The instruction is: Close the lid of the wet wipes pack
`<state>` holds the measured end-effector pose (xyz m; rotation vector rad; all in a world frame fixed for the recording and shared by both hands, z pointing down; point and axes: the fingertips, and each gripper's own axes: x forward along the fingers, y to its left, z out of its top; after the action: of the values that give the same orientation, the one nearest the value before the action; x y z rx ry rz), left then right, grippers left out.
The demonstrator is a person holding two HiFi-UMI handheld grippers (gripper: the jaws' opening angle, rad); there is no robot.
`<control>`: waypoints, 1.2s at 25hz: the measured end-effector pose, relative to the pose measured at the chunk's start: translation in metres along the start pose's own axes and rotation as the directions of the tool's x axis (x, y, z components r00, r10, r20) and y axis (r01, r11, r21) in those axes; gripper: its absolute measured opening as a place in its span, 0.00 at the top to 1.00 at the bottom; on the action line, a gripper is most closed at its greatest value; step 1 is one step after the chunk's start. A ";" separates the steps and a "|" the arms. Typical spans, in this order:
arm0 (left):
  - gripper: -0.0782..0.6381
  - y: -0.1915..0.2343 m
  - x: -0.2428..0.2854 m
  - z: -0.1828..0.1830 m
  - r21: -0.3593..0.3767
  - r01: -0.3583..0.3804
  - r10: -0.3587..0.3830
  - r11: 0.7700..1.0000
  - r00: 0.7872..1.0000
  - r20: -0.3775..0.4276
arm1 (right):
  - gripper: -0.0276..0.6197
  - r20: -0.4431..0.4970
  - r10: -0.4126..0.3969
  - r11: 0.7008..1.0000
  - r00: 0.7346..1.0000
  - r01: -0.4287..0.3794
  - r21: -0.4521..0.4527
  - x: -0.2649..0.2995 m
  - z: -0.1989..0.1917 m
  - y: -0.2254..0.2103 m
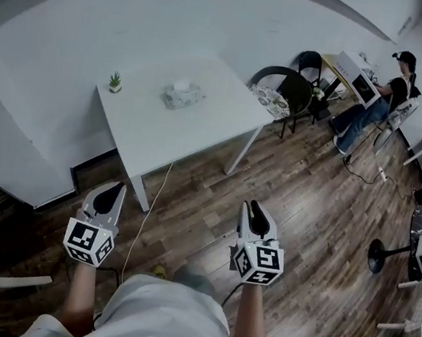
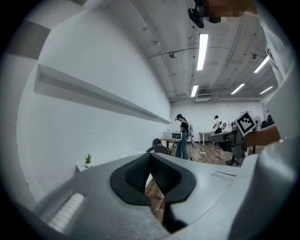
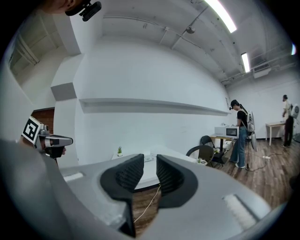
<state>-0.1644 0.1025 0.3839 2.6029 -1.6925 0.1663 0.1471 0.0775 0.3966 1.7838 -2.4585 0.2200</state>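
Wet wipes pack (image 1: 183,95): far off on the white worktop (image 1: 200,135), right of a small potted plant (image 1: 115,81).
Left tool (image 1: 107,198): pads together, empty.
Right tool (image 1: 255,214): narrowly apart, empty.
I held both low and near me; approach not begun, I judged.

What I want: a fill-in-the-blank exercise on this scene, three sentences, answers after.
1. The wet wipes pack lies on the white ___.
2. In the head view, the small potted plant stands to the pack's ___.
3. The left gripper and the right gripper both hang above the wooden ___, far from the pack.
Missing words: table; left; floor.
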 end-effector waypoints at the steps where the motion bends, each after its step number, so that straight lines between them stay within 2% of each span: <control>1: 0.88 0.003 0.008 0.001 -0.002 0.004 -0.004 1.000 1.000 0.002 | 0.82 0.001 0.000 1.000 1.000 0.000 -0.002 0.008 0.002 -0.003; 10: 0.88 0.027 0.096 0.000 -0.006 -0.002 0.002 1.000 1.000 0.003 | 0.82 0.005 0.034 0.999 0.999 -0.034 -0.010 0.103 0.012 -0.042; 14: 0.88 0.040 0.146 -0.007 -0.009 -0.029 0.028 1.000 0.999 -0.030 | 0.82 -0.004 0.071 0.997 0.997 -0.071 -0.003 0.161 0.013 -0.068; 21: 0.88 0.051 0.239 -0.005 -0.037 -0.105 0.102 0.994 0.992 -0.069 | 0.82 -0.041 0.158 0.987 0.987 -0.157 0.015 0.265 0.017 -0.124; 25: 0.88 0.062 0.279 -0.002 -0.066 -0.177 0.171 0.982 0.981 -0.092 | 0.82 -0.050 0.231 0.973 0.972 -0.231 0.009 0.317 0.026 -0.142; 30: 0.88 0.062 0.327 0.010 -0.038 -0.221 0.215 0.975 0.971 -0.108 | 0.82 -0.065 0.302 0.953 0.951 -0.302 0.011 0.367 0.033 -0.166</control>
<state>-0.0888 -0.2204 0.4074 2.3248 -1.9156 0.2553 0.1907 -0.3229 0.4333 1.3663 -2.6723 0.2976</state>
